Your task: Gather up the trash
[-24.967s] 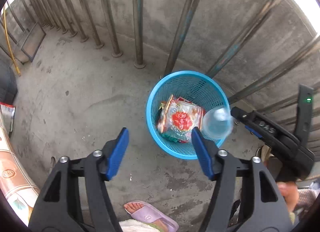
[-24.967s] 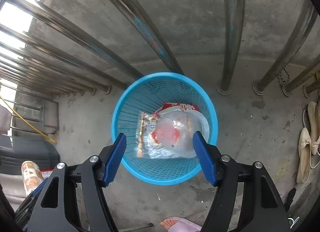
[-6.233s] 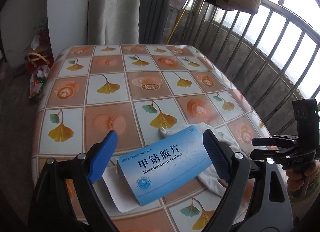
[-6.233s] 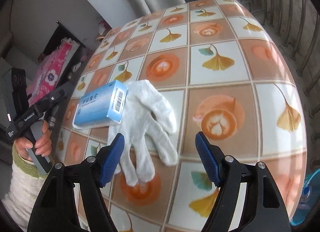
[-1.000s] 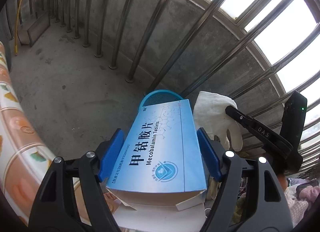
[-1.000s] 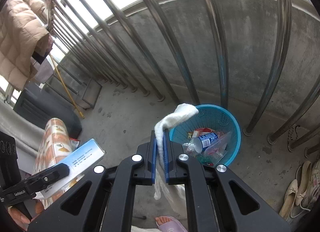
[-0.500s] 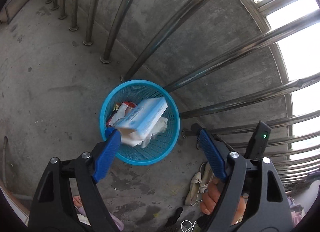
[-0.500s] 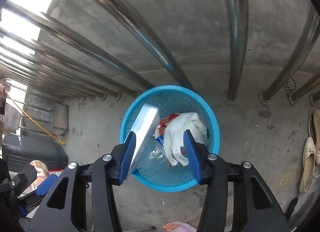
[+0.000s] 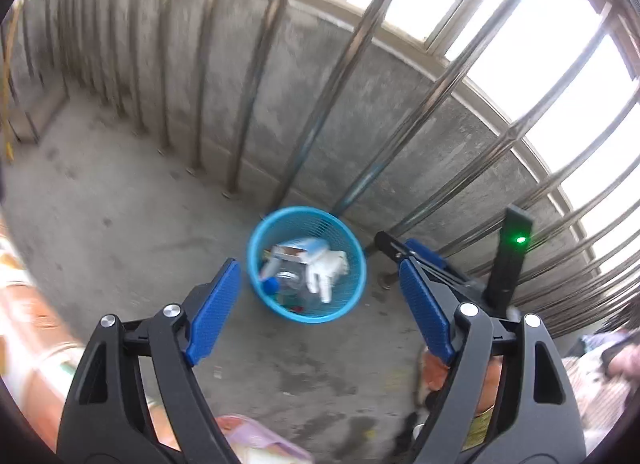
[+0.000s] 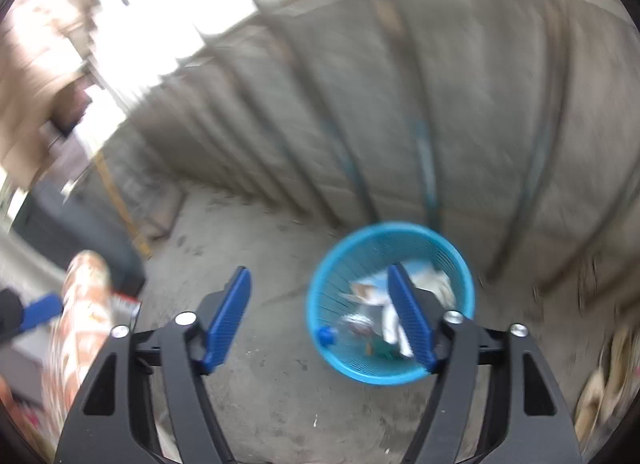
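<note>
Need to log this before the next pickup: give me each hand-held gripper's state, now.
Left hand-held gripper: open, holding nothing.
Right hand-held gripper: jaws opening, nothing between them; the white glove lies in the blue basket.

Home balcony: concrete floor [image 9: 120, 199], railing bars [image 9: 256, 75]

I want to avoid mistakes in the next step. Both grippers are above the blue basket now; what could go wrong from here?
1. The white glove lies on top of the heap in the blue basket, near the rim, so it might slip out if the basket is bumped.
2. The shoes and a slipper lie on the floor near the person, a possible trip hazard.
</note>
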`<state>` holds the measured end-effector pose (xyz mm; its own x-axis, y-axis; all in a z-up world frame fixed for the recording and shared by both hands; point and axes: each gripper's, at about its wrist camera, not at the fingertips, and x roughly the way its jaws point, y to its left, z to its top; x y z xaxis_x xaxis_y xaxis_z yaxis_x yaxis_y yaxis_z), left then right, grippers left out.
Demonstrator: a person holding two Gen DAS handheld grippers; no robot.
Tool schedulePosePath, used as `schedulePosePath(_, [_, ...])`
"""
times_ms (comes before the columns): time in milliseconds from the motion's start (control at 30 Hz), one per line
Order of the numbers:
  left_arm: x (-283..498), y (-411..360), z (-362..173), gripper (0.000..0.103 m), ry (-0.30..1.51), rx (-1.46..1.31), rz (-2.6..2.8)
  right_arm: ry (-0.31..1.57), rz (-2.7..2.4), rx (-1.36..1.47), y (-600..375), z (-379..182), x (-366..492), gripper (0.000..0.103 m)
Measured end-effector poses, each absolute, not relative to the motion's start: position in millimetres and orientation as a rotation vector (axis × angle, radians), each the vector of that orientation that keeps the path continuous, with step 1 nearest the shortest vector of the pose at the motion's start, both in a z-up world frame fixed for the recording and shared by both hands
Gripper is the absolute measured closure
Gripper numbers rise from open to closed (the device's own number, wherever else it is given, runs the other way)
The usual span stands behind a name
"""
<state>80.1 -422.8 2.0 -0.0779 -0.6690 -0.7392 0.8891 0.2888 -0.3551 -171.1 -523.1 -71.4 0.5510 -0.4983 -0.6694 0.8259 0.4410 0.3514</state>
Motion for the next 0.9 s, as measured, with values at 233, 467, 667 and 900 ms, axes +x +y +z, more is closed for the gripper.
schedulePosePath(233, [82,-248,66,0.012,0.795,0.163,-0.999,0.434,-0.582,0.436,-390,9,-120,0.006])
schedulePosePath(467, [59,-92,67,0.009,0.775,0.072,-0.457,0.546,-0.356,0.308,-263,35,-76,0.006])
schedulePosePath(667, [18,-21,42,0.009,0.768,0.034,-0.161,0.573,-0.249,0.195,-182,49,-71,0.006])
schedulePosePath(900, [-19,15,10,0.009,0.827,-0.041,-0.037,0.812,-0.326,0.151,-161,17,-73,0.006])
